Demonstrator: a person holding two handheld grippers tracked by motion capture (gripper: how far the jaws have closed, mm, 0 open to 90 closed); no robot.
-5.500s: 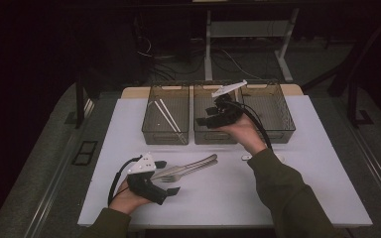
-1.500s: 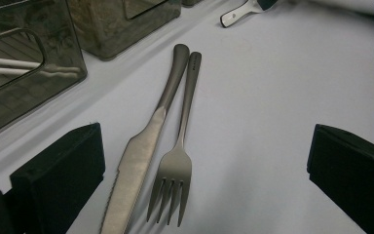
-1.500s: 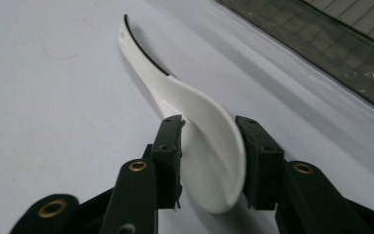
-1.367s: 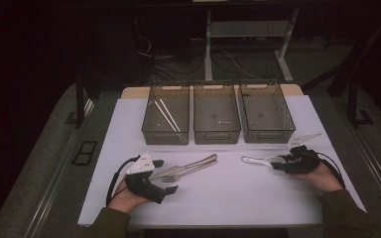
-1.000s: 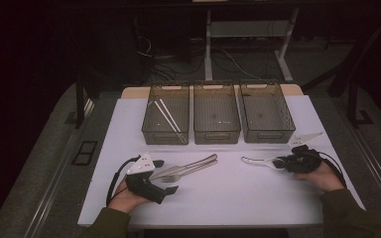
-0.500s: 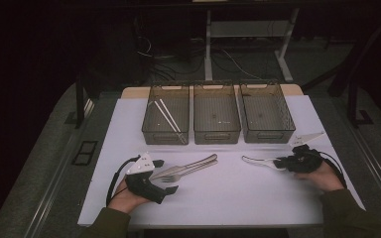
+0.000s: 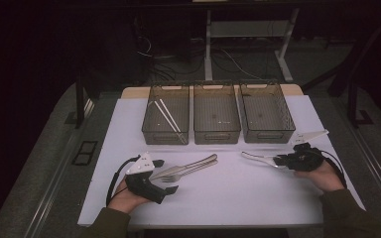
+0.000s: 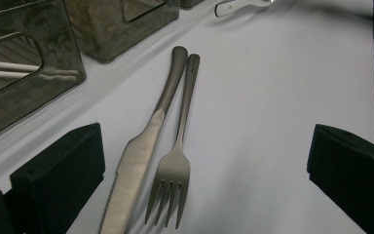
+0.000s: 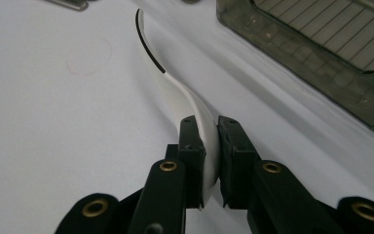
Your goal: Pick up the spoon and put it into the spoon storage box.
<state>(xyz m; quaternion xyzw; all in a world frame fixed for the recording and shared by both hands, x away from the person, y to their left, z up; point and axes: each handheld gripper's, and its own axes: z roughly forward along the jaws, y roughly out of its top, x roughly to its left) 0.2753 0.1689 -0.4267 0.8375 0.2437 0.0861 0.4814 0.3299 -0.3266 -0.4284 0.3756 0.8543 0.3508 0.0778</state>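
My left gripper [image 7: 166, 174] sits on the near left of the white table [image 7: 228, 198], jaws wide apart, pads on nothing. In the left gripper view a knife [image 8: 141, 156] and a fork [image 8: 175, 165] lie flat between the jaws, side by side, handles pointing away and touching near the far ends; knife on the left of that view, serrated edge out.

Behind them, three clear bins in a row at the far edge: left bin [image 7: 166, 115] has two white sticks leaning inside, middle bin [image 7: 216, 114] and right bin [image 7: 265, 111] I can't read contents of.

My right gripper [image 7: 280, 160] is at the near right, just in front of the right bin, jaws clamped on the white spoon [image 9: 175, 92]. Right gripper view: pads pinch one end of it, spoon on edge, curving away from the jaws; far end has a dark rim. Can't tell if that far end touches the table
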